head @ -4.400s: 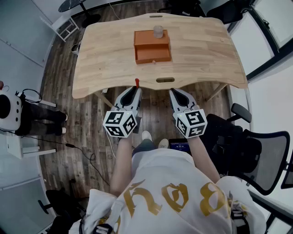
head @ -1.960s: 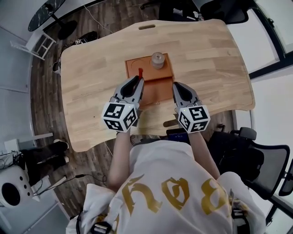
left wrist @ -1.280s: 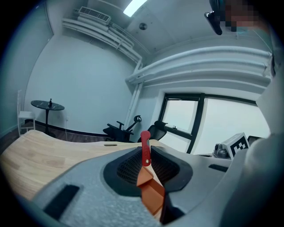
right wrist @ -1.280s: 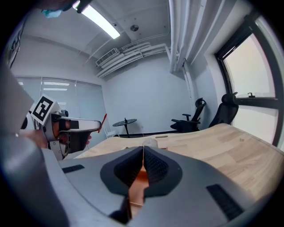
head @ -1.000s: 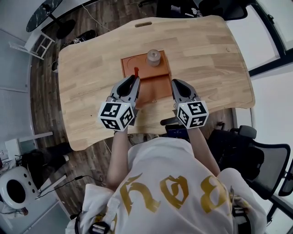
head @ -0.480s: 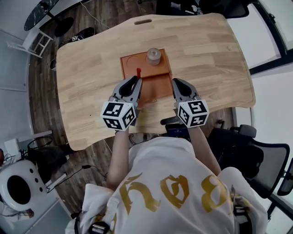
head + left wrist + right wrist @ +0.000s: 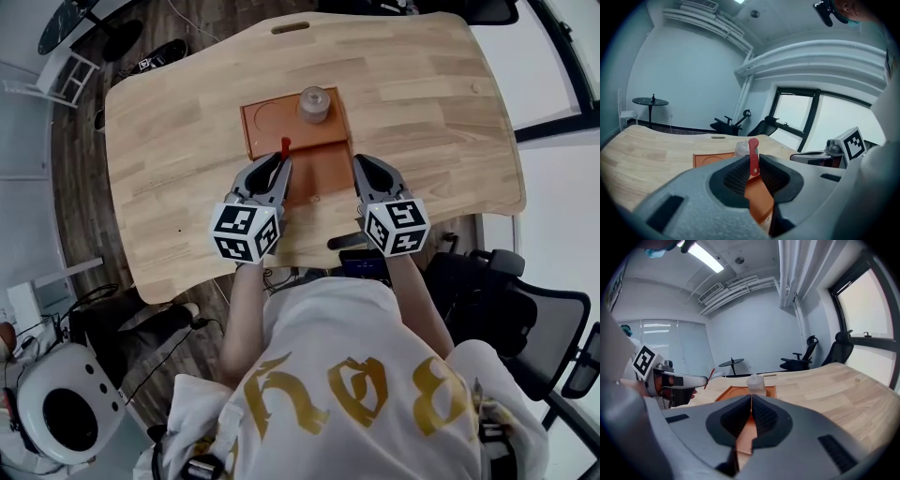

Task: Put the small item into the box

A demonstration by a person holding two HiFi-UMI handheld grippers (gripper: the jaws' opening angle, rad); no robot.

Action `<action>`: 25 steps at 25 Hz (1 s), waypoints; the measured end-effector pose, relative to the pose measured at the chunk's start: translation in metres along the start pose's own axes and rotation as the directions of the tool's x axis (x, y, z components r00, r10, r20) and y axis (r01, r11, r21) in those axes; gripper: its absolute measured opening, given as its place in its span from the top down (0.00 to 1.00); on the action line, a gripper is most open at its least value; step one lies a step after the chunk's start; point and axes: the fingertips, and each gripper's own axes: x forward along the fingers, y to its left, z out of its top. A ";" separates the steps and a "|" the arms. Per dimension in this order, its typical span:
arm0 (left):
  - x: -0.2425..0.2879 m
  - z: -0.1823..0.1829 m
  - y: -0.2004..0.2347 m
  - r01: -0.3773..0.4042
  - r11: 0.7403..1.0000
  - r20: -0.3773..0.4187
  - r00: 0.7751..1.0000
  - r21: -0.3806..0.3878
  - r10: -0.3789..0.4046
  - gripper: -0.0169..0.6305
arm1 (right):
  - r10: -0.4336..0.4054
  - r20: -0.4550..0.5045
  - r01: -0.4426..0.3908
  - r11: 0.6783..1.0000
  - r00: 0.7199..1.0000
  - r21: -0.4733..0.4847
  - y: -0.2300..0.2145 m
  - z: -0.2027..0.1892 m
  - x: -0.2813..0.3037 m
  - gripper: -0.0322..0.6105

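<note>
An orange box [image 7: 272, 127] stands on the wooden table [image 7: 169, 159], with a round recess in its top and a clear small bottle [image 7: 314, 103] on its far right corner. My left gripper [image 7: 279, 167] is shut on a small red item [image 7: 284, 147], which sticks up from the jaws over the box's near left part. In the left gripper view the red item [image 7: 753, 157] stands upright between the pads, with the box [image 7: 712, 159] and bottle [image 7: 742, 149] behind it. My right gripper [image 7: 362, 169] is shut on nothing beside the box's right side, and its own view shows the box [image 7: 740, 392] and bottle [image 7: 756, 384] just ahead.
The table's near edge with a slot handle [image 7: 342, 241] lies under my forearms. A black office chair [image 7: 525, 309] stands at the right, and a white round device [image 7: 61, 422] and cables are on the floor at the lower left. Bare wood lies on both sides of the box.
Both grippers have come from in front of the table's edge to over the table beside the box. In the last second they hardly moved, and the left still holds the red item.
</note>
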 end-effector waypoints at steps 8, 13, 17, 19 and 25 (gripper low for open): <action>0.013 -0.027 0.005 0.001 1.000 -0.063 0.998 -0.018 -0.002 0.88 | 0.000 -0.066 -0.002 1.000 0.998 -0.023 -0.005 -0.022 0.010 0.93; 0.023 -0.044 0.002 0.009 1.000 -0.117 0.993 -0.002 -0.009 0.88 | -0.002 -0.104 0.000 1.000 0.995 -0.027 -0.010 -0.033 0.013 0.93; 0.031 -0.057 0.003 0.008 0.999 -0.163 0.987 0.035 -0.002 0.88 | -0.002 -0.127 -0.004 0.999 0.992 -0.045 -0.016 -0.040 0.018 0.93; 0.034 -0.063 0.003 0.011 0.999 -0.179 0.984 0.037 -0.004 0.88 | -0.001 -0.136 -0.005 0.999 0.991 -0.046 -0.018 -0.043 0.020 0.93; 0.042 -0.080 0.005 0.020 0.999 -0.233 0.972 0.048 -0.008 0.88 | 0.000 -0.161 -0.006 0.999 0.987 -0.037 -0.023 -0.052 0.024 0.93</action>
